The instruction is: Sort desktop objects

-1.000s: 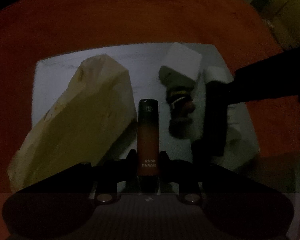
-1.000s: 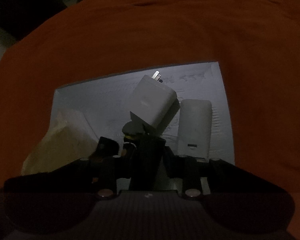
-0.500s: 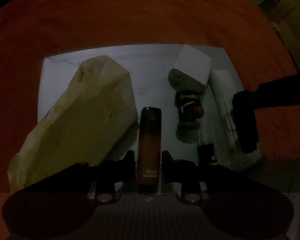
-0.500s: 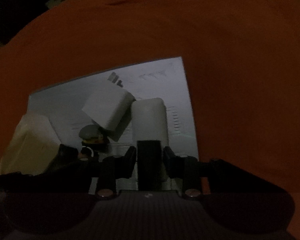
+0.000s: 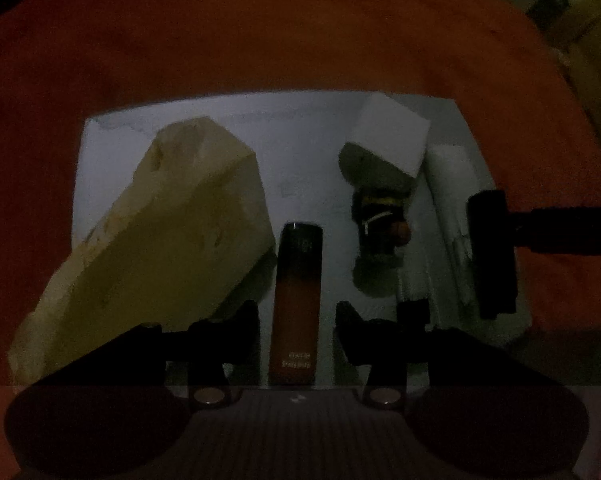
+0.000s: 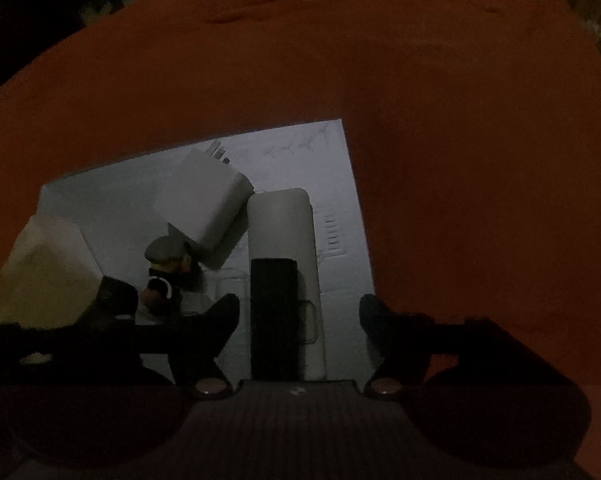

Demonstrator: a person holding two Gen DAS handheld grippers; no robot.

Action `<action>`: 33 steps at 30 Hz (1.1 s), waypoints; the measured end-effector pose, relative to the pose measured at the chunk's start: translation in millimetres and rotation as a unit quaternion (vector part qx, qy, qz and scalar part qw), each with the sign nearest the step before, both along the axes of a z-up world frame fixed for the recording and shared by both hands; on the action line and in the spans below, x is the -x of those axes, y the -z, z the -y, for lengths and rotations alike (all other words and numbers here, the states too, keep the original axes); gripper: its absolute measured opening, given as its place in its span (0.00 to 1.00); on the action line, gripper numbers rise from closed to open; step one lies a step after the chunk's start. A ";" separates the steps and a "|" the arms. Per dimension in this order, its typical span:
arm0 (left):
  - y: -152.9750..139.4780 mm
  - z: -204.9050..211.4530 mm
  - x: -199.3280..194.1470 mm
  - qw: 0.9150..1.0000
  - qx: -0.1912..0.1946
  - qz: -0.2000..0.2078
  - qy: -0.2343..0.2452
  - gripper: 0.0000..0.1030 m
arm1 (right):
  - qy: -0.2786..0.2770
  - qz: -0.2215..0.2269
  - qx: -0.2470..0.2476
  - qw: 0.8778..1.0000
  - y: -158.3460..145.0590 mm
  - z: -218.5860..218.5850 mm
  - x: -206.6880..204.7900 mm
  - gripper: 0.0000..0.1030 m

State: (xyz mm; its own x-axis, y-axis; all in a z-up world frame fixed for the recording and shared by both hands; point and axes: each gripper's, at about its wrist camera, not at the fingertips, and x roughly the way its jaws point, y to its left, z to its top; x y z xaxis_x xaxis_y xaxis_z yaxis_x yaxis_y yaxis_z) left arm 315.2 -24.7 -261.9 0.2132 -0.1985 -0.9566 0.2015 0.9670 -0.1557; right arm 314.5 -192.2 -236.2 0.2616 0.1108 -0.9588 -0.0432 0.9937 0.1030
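Both our grippers, left [image 5: 296, 312] and right [image 6: 298, 312], have just opened, releasing tube [image 5: 296, 300] and black bar [image 6: 274, 316] into the tray [image 5: 300, 152].

Left wrist view: the camera sits behind the left gripper [image 5: 296, 320] and looks steeply down along its jaws, close above a white tray [image 5: 308, 152] on the orange cloth [image 5: 260, 40]. Right wrist view: the camera sits behind the right gripper [image 6: 298, 320], likewise facing steeply down and close, over the tray's [image 6: 300, 148] right end. Both views share the tray floor, the white charger [image 5: 388, 136] [image 6: 204, 200], the small figurine [image 5: 380, 220] [image 6: 168, 272] and the pale yellow block [image 5: 156, 248] [image 6: 40, 268]. The right gripper's black finger [image 5: 492, 256] shows in the left view.
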 end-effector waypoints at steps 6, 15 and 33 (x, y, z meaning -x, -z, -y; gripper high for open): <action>5.8 6.9 -2.7 1.000 -0.002 0.008 0.006 0.21 | -0.017 -0.007 -0.002 1.000 3.3 -4.5 6.0 0.27; -3.7 4.0 -2.0 1.000 0.011 0.020 -0.001 0.21 | -0.010 0.006 -0.017 1.000 -11.1 0.9 7.6 0.27; -72.1 -18.0 19.5 0.996 0.077 0.035 -0.001 0.21 | -0.021 0.033 -0.074 0.997 -66.3 13.4 15.6 0.27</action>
